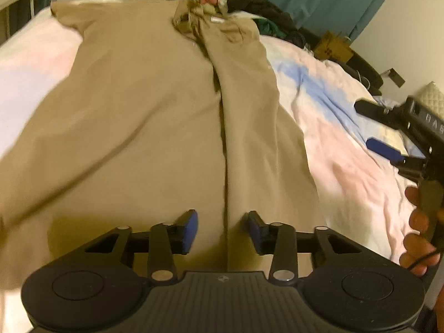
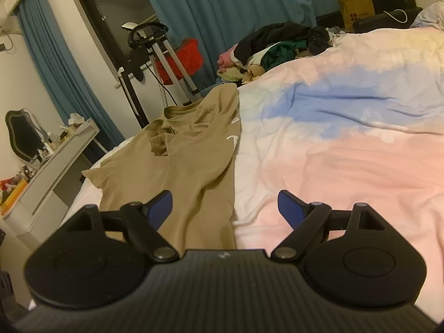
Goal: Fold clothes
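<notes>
- bed (image 2: 347, 166) – fills most of both views, covered in a pastel duvet with pink, blue and white patches, wrinkled.
- teal curtains (image 2: 222, 5) – along the far wall behind the bed.
- tan shirt (image 1: 144, 116) – task item, spread out on the bed near its left edge as the right wrist view shows it; one side folded in over the body, making a long lengthwise seam down the middle in the left wrist view; collar at the far end, bunched.
- clothes pile (image 2: 280, 44) – dark, green, pink and pale items heaped at the far edge of the bed, apart from the tan shirt.
- white counter (image 2: 55, 163) – left of the bed, small bottles and clutter on top, a dark mirror (image 2: 22, 136) behind it.
- left hand-held gripper (image 1: 223, 229) – low over the near end of the tan shirt, blue pads partway apart on either side of the fold seam, not pinching any cloth; released.
- right hand-held gripper (image 2: 224, 211) – above the bed at the tan shirt's right edge, jaws wide apart, nothing between them; released. Seen also in the left wrist view (image 1: 388, 136), with a person's fingers (image 1: 416, 233) on its handle.
- brown paper bag (image 2: 356, 8) – far back beside a dark seat.
</notes>
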### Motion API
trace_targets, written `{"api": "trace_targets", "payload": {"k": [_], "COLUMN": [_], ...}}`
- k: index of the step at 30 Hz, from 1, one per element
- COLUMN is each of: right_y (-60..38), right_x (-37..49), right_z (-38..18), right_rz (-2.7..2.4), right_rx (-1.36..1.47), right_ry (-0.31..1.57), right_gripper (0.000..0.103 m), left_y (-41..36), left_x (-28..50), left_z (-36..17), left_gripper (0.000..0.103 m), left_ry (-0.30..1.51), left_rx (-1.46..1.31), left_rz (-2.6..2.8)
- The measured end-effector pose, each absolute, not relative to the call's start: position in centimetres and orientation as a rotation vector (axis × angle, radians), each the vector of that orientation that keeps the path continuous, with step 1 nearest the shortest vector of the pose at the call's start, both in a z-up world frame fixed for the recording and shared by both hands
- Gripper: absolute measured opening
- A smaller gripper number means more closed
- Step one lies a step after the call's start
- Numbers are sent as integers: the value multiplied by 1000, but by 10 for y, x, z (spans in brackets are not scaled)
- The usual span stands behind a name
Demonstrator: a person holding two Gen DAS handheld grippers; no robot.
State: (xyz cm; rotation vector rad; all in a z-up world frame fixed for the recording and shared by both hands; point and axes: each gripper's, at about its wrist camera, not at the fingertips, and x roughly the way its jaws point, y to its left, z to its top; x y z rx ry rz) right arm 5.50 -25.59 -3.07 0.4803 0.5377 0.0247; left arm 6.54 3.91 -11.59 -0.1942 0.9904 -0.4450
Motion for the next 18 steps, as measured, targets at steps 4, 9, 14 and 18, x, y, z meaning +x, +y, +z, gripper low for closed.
{"api": "trace_targets", "payload": {"k": [4,9,14,18], "right_y": [-252,-244,-236,-229], "right_x": [42,35,32,33], "right_z": [-26,-25,-24,-25], "right_rz": [19,21,26,41], "right_rx": [469,435,405,387], "right_ry": [534,541,541,544], "right_gripper": [84,84,84,84], "left_y": [37,43,38,31], "left_x": [51,41,29,24], "left_z": [-119,-114,-101,-97], "left_gripper": [34,2,2,11], "left_ry": [983,944,860,833], "left_rx": [-172,-162,-66,0], "left_rz": [-482,-469,-411,-410]}}
